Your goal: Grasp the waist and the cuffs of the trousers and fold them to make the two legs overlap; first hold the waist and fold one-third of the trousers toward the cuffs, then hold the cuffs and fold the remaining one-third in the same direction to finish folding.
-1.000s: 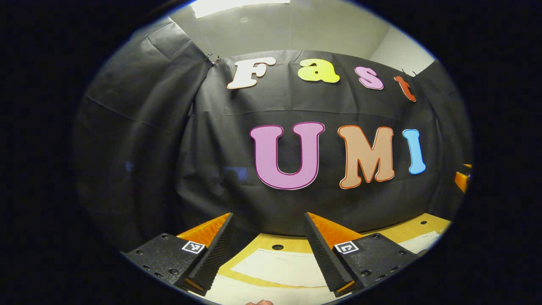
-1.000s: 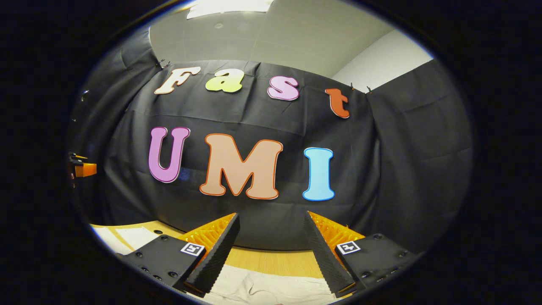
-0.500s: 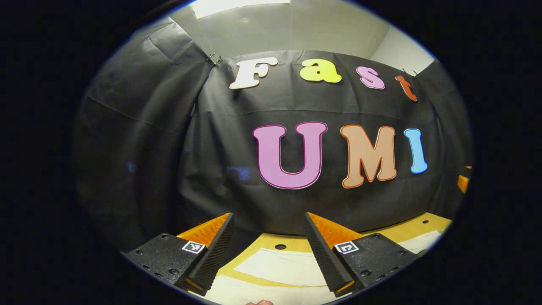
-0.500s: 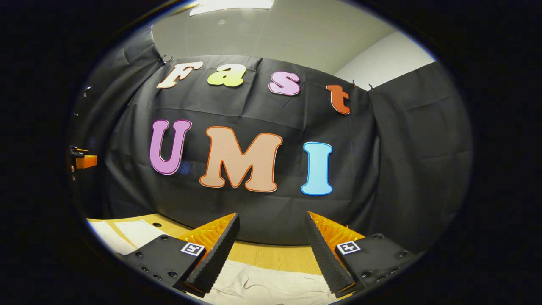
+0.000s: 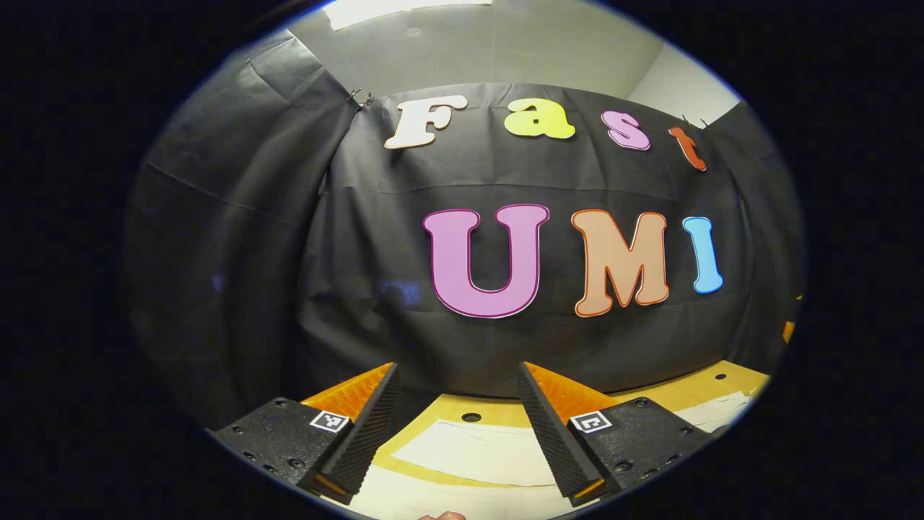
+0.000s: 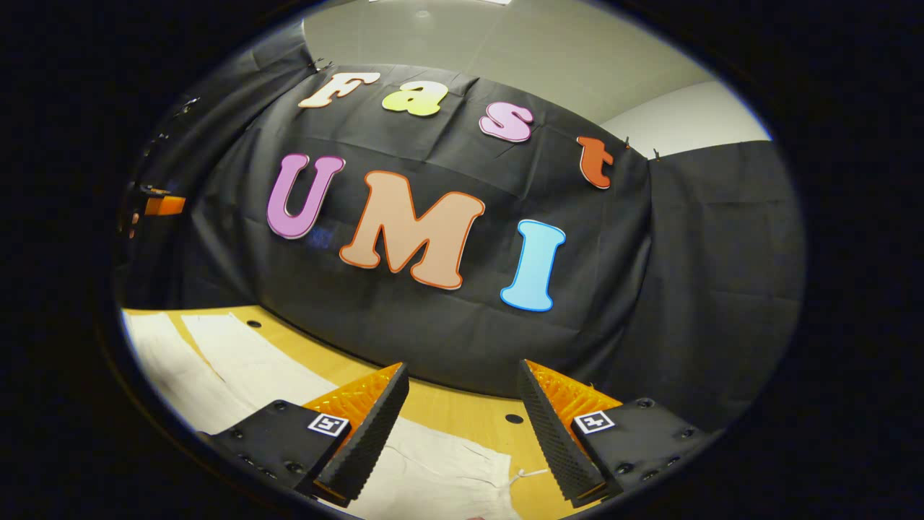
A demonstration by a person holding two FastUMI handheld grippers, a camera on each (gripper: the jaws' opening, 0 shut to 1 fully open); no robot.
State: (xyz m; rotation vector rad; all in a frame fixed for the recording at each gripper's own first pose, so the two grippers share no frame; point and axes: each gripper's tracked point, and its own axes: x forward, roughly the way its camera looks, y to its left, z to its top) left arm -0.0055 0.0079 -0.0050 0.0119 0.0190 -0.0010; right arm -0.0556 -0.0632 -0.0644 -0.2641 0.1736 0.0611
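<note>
On the tabletop the pale trousers lie flat, untouched; the left gripper and right gripper hover above, jaws spread empty, seemingly poised for the first grasp

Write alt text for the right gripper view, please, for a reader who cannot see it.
The open right hand-held gripper hangs over pale trousers spread on a wooden table, holding nothing. Two trouser legs run off to the left, a drawstring lies by the near end, and a black cloth wall stands behind.
</note>
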